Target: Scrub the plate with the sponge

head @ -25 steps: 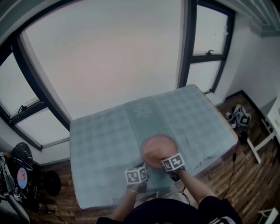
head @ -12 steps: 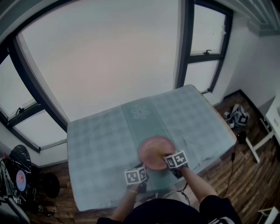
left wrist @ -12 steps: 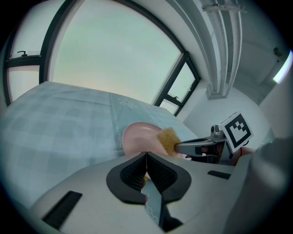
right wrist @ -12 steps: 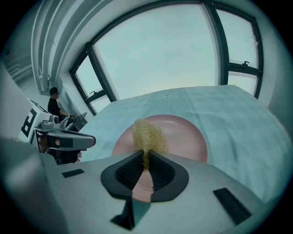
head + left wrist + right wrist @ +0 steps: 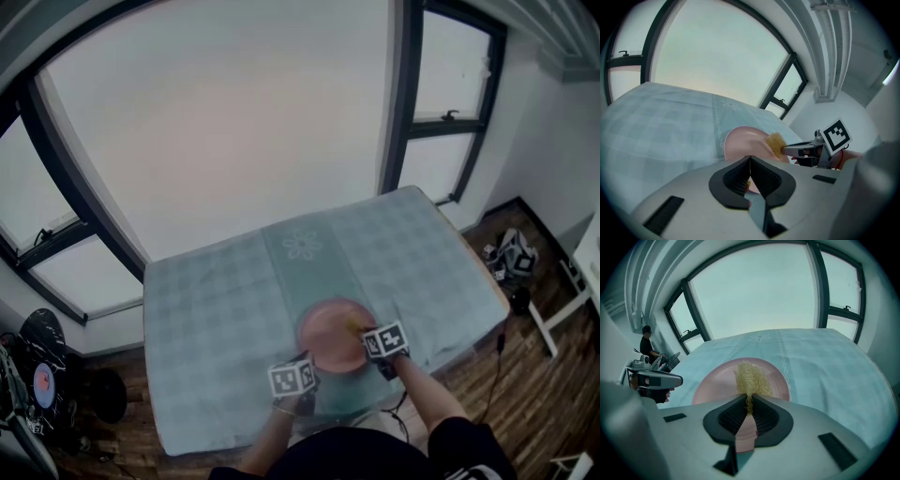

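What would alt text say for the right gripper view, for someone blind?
The right gripper clamps a yellow fibrous sponge over a pink plate on a checked blue tablecloth. Large windows fill the background.

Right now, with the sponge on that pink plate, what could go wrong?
The left gripper pinches only the near rim of the plate, so a hard scrub might twist it loose. The plate sits on a cloth, fairly close to its front edge; it could slide or bunch the cloth. The right gripper holds the sponge by one thin end, which may pull out.
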The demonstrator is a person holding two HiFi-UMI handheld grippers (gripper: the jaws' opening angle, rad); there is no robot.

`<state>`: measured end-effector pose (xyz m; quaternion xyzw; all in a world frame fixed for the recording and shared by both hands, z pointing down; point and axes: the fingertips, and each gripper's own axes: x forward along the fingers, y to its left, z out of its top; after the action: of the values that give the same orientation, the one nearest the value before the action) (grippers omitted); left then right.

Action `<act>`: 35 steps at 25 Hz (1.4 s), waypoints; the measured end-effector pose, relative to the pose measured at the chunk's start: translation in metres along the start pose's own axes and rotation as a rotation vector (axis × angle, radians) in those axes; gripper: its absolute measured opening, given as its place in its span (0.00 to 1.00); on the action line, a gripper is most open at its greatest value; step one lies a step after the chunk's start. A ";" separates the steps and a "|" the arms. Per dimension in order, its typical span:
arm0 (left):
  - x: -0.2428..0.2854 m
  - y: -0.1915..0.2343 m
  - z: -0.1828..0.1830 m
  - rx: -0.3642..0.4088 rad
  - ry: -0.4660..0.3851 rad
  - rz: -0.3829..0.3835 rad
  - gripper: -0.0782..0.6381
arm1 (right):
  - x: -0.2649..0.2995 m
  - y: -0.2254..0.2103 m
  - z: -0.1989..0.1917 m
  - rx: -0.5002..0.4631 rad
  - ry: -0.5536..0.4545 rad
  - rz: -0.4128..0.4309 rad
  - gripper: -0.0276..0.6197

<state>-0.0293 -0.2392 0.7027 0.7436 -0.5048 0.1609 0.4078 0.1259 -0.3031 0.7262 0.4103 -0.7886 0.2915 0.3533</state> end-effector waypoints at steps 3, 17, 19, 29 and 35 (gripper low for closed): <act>0.005 0.001 0.001 -0.009 0.001 0.002 0.12 | 0.005 -0.011 -0.001 0.003 0.013 -0.019 0.10; 0.020 0.006 0.007 -0.033 0.003 0.026 0.12 | 0.027 -0.030 -0.002 -0.018 0.078 -0.021 0.10; 0.020 0.008 0.007 -0.039 0.004 0.031 0.12 | 0.030 -0.029 -0.001 -0.016 0.090 -0.014 0.10; 0.014 0.009 0.004 -0.039 0.005 0.025 0.12 | 0.027 -0.013 -0.012 -0.017 0.128 0.016 0.10; 0.008 0.007 0.001 -0.034 0.006 0.012 0.12 | 0.023 0.002 -0.024 -0.020 0.144 0.041 0.10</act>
<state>-0.0320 -0.2458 0.7102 0.7331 -0.5106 0.1567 0.4210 0.1226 -0.2945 0.7584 0.3685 -0.7723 0.3196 0.4070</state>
